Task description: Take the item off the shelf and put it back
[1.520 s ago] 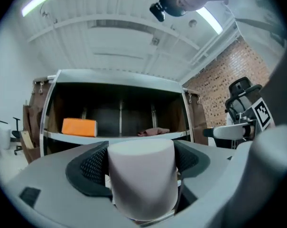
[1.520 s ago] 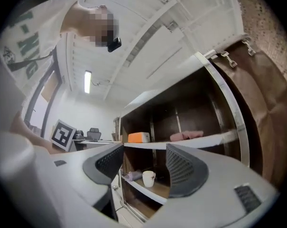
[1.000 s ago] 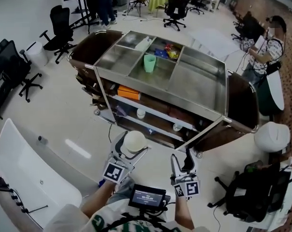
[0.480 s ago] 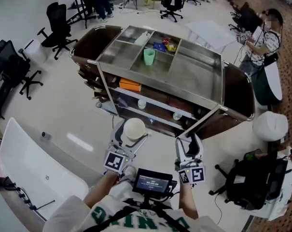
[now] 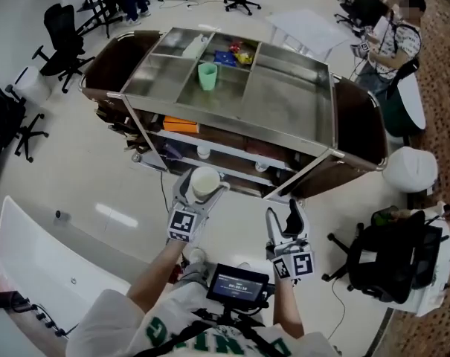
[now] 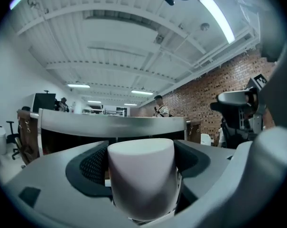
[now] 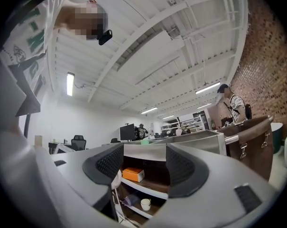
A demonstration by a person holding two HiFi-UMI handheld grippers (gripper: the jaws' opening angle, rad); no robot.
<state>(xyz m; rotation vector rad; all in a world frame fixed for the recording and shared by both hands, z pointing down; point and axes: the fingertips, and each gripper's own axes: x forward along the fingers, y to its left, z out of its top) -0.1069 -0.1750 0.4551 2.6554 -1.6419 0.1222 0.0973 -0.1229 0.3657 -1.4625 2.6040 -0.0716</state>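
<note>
Left tongs (image 5: 204, 187) clamp the white cup (image 6: 141, 175), right tongs (image 5: 281, 211) stand apart and empty; cup should travel level onto the cart shelf (image 5: 228, 152) ahead, upright before release.

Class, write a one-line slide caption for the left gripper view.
Left gripper clamped on a white cup, held level in front of the steel cart.

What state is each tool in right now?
Left tool: closed on a white cup.
Right tool: open, nothing between its jaws.
</note>
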